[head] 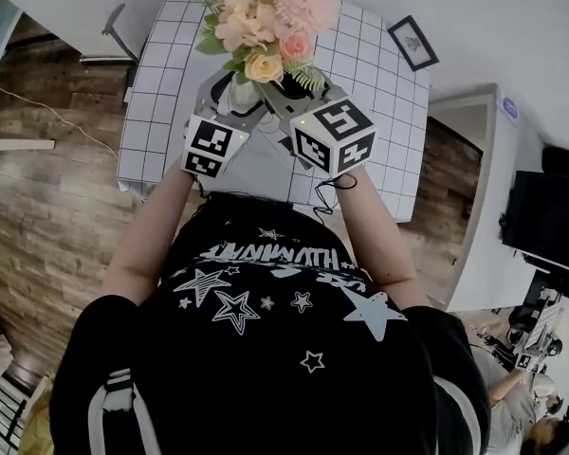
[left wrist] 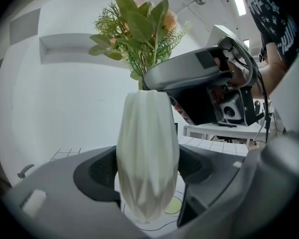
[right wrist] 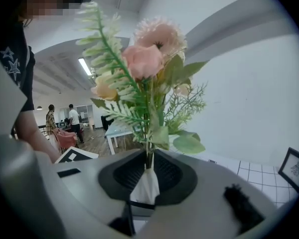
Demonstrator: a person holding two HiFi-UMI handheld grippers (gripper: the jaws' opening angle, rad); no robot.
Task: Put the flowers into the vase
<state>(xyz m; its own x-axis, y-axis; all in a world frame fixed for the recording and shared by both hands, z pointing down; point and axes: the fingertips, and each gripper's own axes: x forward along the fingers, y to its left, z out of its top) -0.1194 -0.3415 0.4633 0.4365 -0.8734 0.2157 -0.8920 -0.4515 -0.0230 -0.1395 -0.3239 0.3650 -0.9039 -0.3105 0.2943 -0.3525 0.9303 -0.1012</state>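
**Bouquet held at the mouth of the gripped vase**

In the upper middle of the head view both forearms reach forward over the worktop (head: 161, 93), and the two marker cubes sit side by side just below the blooms. The left gripper (left wrist: 145, 169) points nearly level. Its fingers stand wide and hold the vase (left wrist: 148, 133), with a dark pad against each flank of its belly. The right gripper (right wrist: 148, 176) comes in from the upper right of the left gripper view and crosses just above the vase's mouth. Its fingers are narrow and close on the stems of the flowers (right wrist: 149, 68) from both sides.

The worktop is white with a grid of dark lines. A small framed picture (head: 412, 43) lies near its upper right edge, well apart from the vase. Wooden floor (head: 47, 207) shows at the left. The right gripper's body hides the vase's rim from the right.

The vase is matt white and faceted, narrow at the neck and fuller below. Its foot is at a pale green disc (left wrist: 173, 205) marked on the worktop. The bouquet has pink and peach blooms, fern sprigs and broad green leaves. It stands upright, with its stems running down to the vase's mouth; how deep they go cannot be seen.
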